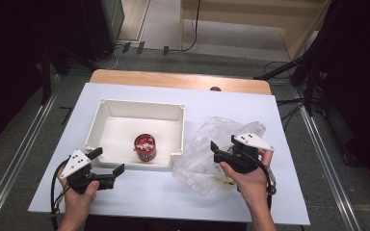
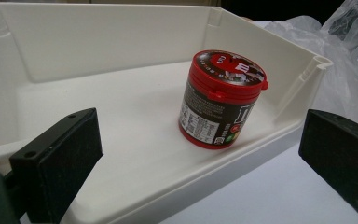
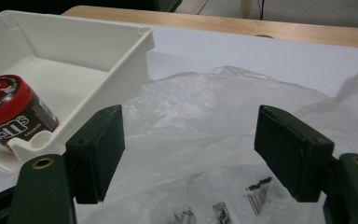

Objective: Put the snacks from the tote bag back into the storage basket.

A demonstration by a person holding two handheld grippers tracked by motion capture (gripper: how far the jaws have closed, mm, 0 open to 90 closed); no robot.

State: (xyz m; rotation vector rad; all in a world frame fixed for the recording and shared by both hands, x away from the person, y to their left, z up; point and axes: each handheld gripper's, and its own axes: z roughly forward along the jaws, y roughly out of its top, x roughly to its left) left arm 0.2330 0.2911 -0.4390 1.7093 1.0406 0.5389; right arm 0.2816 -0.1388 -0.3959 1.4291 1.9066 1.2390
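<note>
white bin (image 1: 107, 121) sits on the white sheet (image 1: 173, 192) covering the counter (image 1: 173, 79), used as landmark here. red candy tub (image 1: 145, 147) stands upright inside the bin, near its front wall and toward the right front corner, red lid on, dark label around the side. in the left gripper view the tub (image 2: 221, 100) is upright on the bin floor (image 2: 135, 116), not touching any wall.

clear plastic bag (image 1: 207, 149) lies crumpled on the sheet just right of the bin, its left edge touching or nearly touching the bin's right wall, cannot tell which. something small with printed labels is inside the bag, seen in the right gripper view under the plastic (image 3: 205, 140), too blurred to name.

left gripper (image 1: 110, 166) is held by the left hand (image 1: 79, 192) just in front of the bin's front left corner, pointing toward the bin. fingers wide apart, nothing between them; in the left gripper view the left finger (image 2: 60, 158) overlaps the bin's front rim, the tub is well beyond the fingers.

right gripper (image 1: 221, 147) is held by the right hand (image 1: 250, 180) right of the bin, over the bag, pointing up-left over the plastic. fingers (image 3: 98, 149) wide apart, bag plastic lies between and below them, pads not pressing on it. bin's right front corner (image 3: 42, 140) sits just beside the left finger in that view.
</note>
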